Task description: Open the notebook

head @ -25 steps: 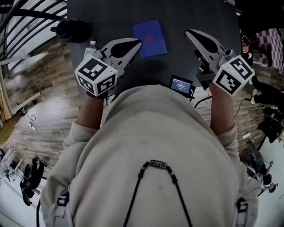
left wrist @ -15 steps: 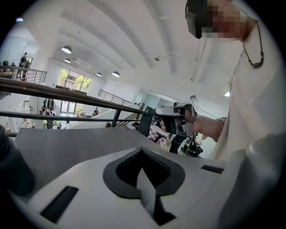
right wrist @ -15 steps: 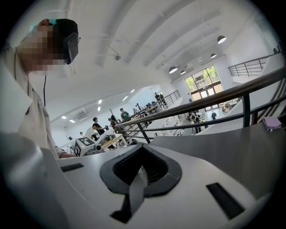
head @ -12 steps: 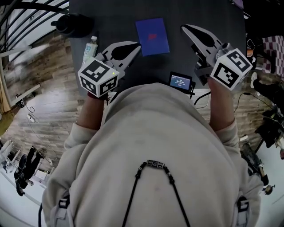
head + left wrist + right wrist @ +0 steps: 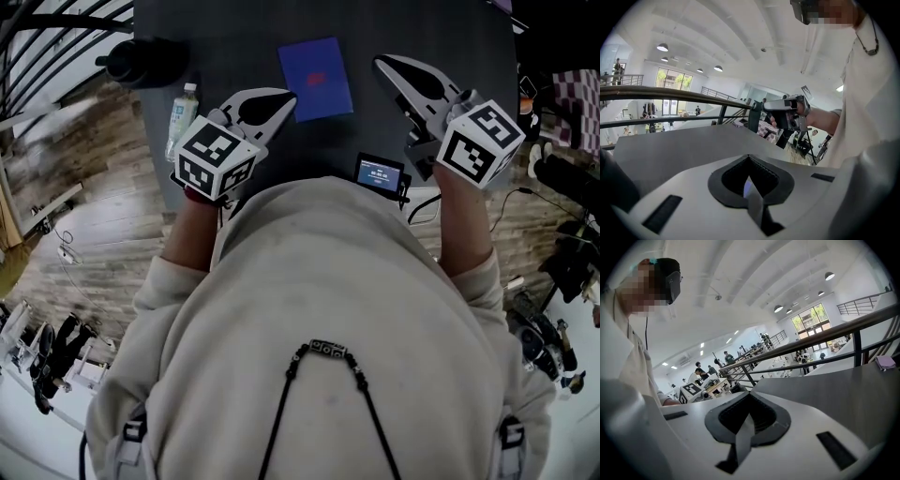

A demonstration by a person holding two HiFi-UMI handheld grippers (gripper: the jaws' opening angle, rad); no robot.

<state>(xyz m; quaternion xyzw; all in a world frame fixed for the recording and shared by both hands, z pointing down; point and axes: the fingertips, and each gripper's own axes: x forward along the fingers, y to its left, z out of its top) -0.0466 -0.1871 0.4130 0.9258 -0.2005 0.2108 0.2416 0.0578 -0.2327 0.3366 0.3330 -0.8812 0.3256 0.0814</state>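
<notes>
Notebook point(image 5: 315, 79) blue, closed, flat on dark table point(image 5: 234, 47)

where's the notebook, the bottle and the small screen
notebook point(image 5: 316, 79), head view, middle of its blue cover
bottle point(image 5: 181, 111), head view, middle of its body
small screen point(image 5: 380, 175), head view, its lit face
</notes>
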